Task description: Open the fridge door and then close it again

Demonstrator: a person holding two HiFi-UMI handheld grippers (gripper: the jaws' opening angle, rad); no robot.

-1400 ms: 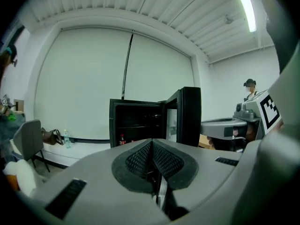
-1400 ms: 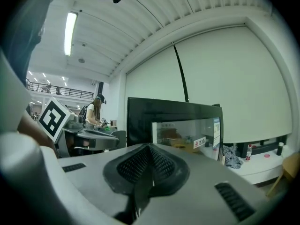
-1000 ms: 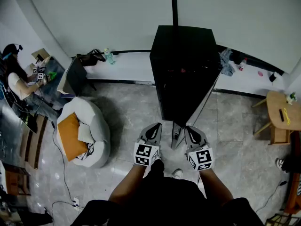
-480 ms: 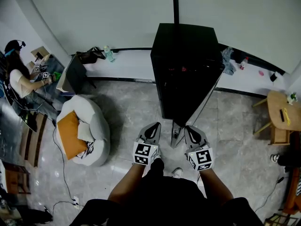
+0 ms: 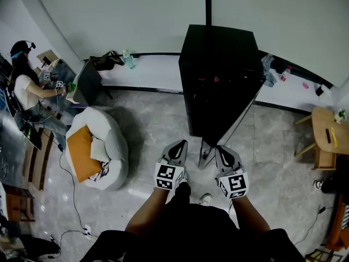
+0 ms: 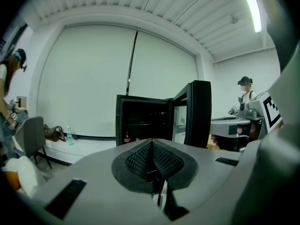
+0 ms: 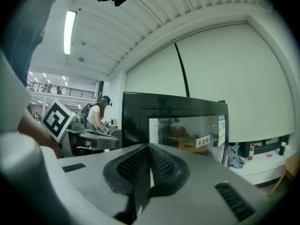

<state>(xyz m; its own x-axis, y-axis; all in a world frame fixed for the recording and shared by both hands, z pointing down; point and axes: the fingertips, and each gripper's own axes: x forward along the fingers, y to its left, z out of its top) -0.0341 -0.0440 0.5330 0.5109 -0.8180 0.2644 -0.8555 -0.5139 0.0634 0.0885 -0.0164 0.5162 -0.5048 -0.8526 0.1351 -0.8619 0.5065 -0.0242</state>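
**Fridge door hangs open, both my jaws clenched on nothing**

The grey stone floor (image 5: 158, 121) takes up most of the head view. At its far edge, against the pale wall, stands the black fridge (image 5: 215, 64). Its glass door (image 5: 235, 119) is open, hinged on the right side and swung out toward me. In the head view the door's free edge comes down between my two grippers. From my left gripper view the inside is dark, with shelves and a small red bottle (image 6: 126, 138) low on the left.

A low white ledge (image 5: 152, 72) runs along the floor's far edge on either side of the fridge. Near the floor's left edge lies a white beanbag seat (image 5: 112, 146) with an orange cushion (image 5: 80, 154) on it. A person (image 5: 24, 89) sits in the far left corner. A small wooden surface (image 5: 322, 119) stands at the right edge.

My left gripper (image 5: 180, 144) points at the fridge, just left of the door's free edge. Its jaws are pressed tight together and grasp nothing. My right gripper (image 5: 221, 148) is just right of that edge and faces the glass. Its jaws are clenched too, with nothing between them. Neither gripper holds the door
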